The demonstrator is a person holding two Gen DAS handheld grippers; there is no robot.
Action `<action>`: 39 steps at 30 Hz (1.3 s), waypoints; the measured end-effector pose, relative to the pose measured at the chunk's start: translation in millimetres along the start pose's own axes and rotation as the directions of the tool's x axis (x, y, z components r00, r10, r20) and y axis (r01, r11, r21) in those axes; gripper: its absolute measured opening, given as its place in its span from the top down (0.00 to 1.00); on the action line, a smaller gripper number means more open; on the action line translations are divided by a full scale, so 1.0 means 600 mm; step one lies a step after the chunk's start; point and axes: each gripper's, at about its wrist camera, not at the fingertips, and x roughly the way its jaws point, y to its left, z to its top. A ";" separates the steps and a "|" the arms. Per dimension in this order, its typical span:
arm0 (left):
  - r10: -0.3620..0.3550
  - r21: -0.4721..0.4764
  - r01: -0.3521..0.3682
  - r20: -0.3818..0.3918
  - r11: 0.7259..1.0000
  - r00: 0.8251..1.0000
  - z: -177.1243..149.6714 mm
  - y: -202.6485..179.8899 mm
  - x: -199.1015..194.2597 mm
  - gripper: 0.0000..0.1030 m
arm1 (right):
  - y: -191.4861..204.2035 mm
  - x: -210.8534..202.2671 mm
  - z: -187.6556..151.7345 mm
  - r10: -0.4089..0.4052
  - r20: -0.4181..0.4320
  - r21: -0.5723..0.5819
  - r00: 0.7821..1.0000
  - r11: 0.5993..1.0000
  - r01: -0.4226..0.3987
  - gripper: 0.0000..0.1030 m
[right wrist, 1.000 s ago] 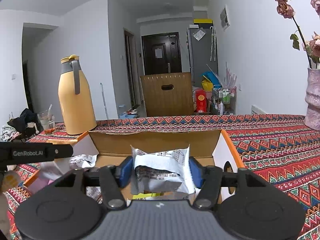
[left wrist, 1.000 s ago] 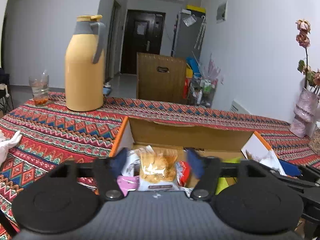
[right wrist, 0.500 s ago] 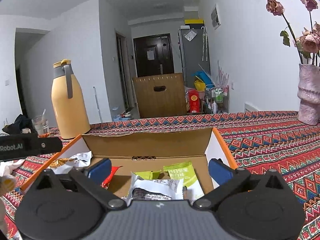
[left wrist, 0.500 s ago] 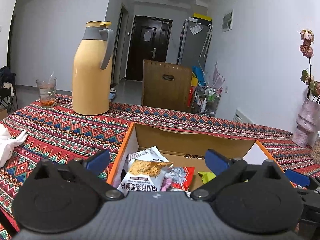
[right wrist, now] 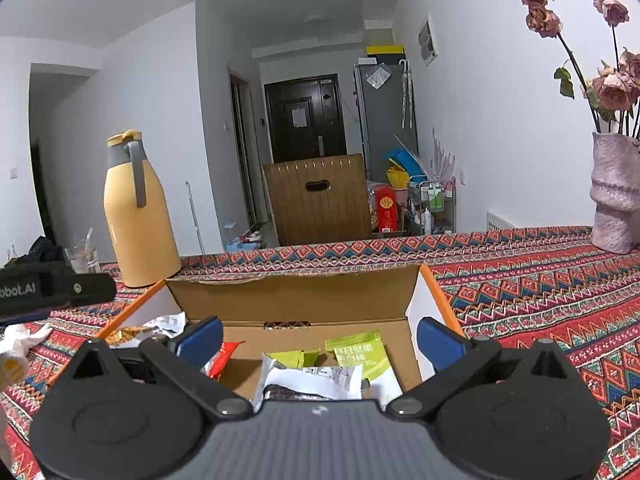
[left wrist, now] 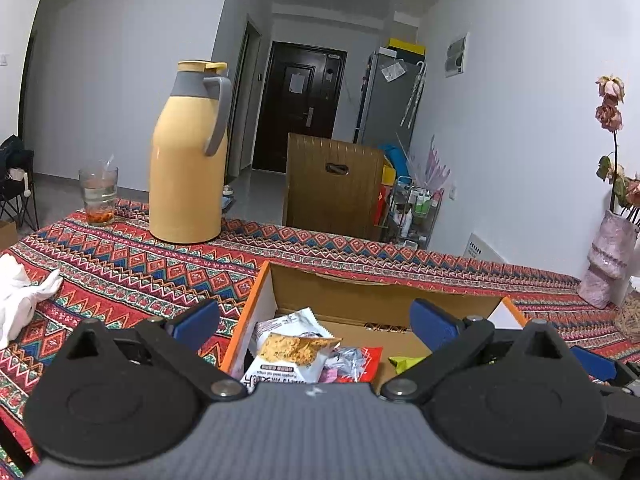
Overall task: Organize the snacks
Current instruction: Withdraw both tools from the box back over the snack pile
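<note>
- Both packets have dropped from the jaws into the open cardboard box (left wrist: 384, 304) on the patterned tablecloth (left wrist: 120, 272).
- Left gripper (left wrist: 314, 322): jaws have just been opening, now spread wide and empty; the crisp packet with the orange picture (left wrist: 294, 354) lies in the box's left end.
- Right gripper (right wrist: 320, 338): likewise wide and empty, the silver-white packet (right wrist: 312, 378) beneath it beside a green sachet (right wrist: 360, 354).
- Judgement: this pair is stowed; next snacks can be fetched.

Even indoor light, sharp, fisheye-warped edges
</note>
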 end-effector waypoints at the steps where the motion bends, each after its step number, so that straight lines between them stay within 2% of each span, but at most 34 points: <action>1: -0.002 0.003 0.002 -0.002 1.000 1.000 0.003 -0.001 -0.005 0.00 | 0.001 -0.003 0.002 0.000 0.003 -0.003 1.000 1.000 0.000 0.00; 11: -0.008 0.043 0.008 -0.002 0.999 1.000 -0.006 0.015 -0.066 0.00 | 0.006 -0.053 0.018 -0.018 0.029 -0.025 0.999 1.000 0.018 0.00; 18: -0.010 0.040 0.012 -0.037 0.999 0.999 -0.041 0.043 -0.103 0.00 | 0.009 -0.090 -0.004 -0.035 -0.012 -0.046 0.999 0.998 0.034 0.00; 29: 0.009 0.041 -0.005 -0.115 0.999 0.993 -0.125 0.097 -0.142 0.00 | 0.002 -0.148 -0.060 -0.072 -0.076 -0.037 0.995 0.997 0.069 0.00; 39: 0.010 0.026 -0.007 -0.125 1.000 0.992 -0.158 0.117 -0.131 0.00 | 0.002 -0.164 -0.093 -0.102 -0.136 -0.037 0.985 0.995 0.098 0.00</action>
